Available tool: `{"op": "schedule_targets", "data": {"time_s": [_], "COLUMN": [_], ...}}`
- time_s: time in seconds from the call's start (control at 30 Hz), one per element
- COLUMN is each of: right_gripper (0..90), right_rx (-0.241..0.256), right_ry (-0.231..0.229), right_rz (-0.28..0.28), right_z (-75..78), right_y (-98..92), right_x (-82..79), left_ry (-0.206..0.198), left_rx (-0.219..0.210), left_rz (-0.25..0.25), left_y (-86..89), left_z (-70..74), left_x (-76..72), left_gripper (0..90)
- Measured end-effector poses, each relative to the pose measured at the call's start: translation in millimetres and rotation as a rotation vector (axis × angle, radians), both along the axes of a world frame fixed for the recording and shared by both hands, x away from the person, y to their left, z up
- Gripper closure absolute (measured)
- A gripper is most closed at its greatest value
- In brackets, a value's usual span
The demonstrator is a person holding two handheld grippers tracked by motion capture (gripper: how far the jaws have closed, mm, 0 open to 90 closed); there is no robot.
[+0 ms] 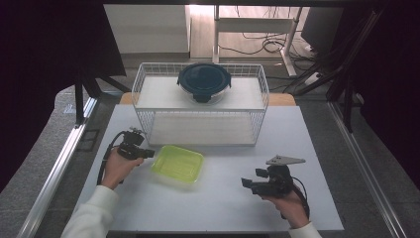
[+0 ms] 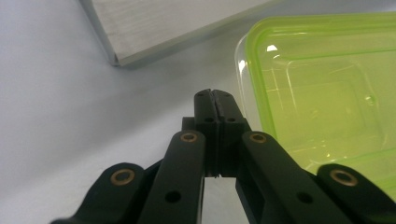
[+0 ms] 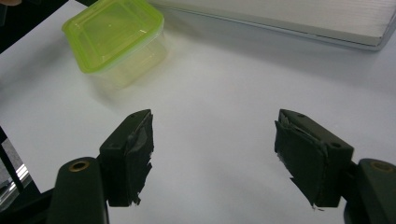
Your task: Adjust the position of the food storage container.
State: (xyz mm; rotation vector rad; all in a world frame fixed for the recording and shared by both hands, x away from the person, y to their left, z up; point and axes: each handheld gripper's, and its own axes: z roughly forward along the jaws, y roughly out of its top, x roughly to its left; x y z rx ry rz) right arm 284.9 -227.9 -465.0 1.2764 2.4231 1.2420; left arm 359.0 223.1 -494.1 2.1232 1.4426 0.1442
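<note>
On the left part of the white bench, the left gripper is held low by a hand with a white sleeve, and it aims right at the green container. Its jaws are clenched together on nothing, just beside the container's left rim. At the near right, the right gripper lies flat in the other hand, aims left, and its jaws are released wide, well apart from the container. At the far side stands a wire rack, with a dark round lidded bowl on top.
</note>
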Motion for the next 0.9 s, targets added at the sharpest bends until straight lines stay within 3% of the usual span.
{"op": "schedule_targets", "data": {"time_s": [0.2, 0.23, 0.3, 0.6, 0.9], "right_gripper": [28.1, 28.1, 28.1, 28.1, 28.0], "right_rx": [0.002, 0.003, 0.004, 0.007, 0.002], "right_ry": [0.005, 0.004, 0.003, -0.004, -0.002], "right_rz": [-0.010, -0.012, -0.012, -0.010, -0.007], "right_z": [0.1, 0.0, 0.3, 3.2, 2.2], "right_y": [-3.0, -3.1, -3.3, -1.7, 0.2], "right_x": [0.8, 0.8, 0.7, -0.4, -0.6], "left_ry": [0.020, 0.023, 0.034, 0.033, 0.040], "left_rx": [0.013, 0.008, -0.043, -0.054, -0.071], "left_rz": [-0.024, -0.030, -0.036, -0.051, -0.095], "left_y": [-0.9, -1.1, -1.5, -1.7, -16.8], "left_z": [-4.2, -4.5, -6.1, -7.7, -9.1], "left_x": [0.2, 0.2, 0.0, -4.9, -8.3], "left_gripper": [89.7, 89.7, 89.7, 89.9, 89.9]}}
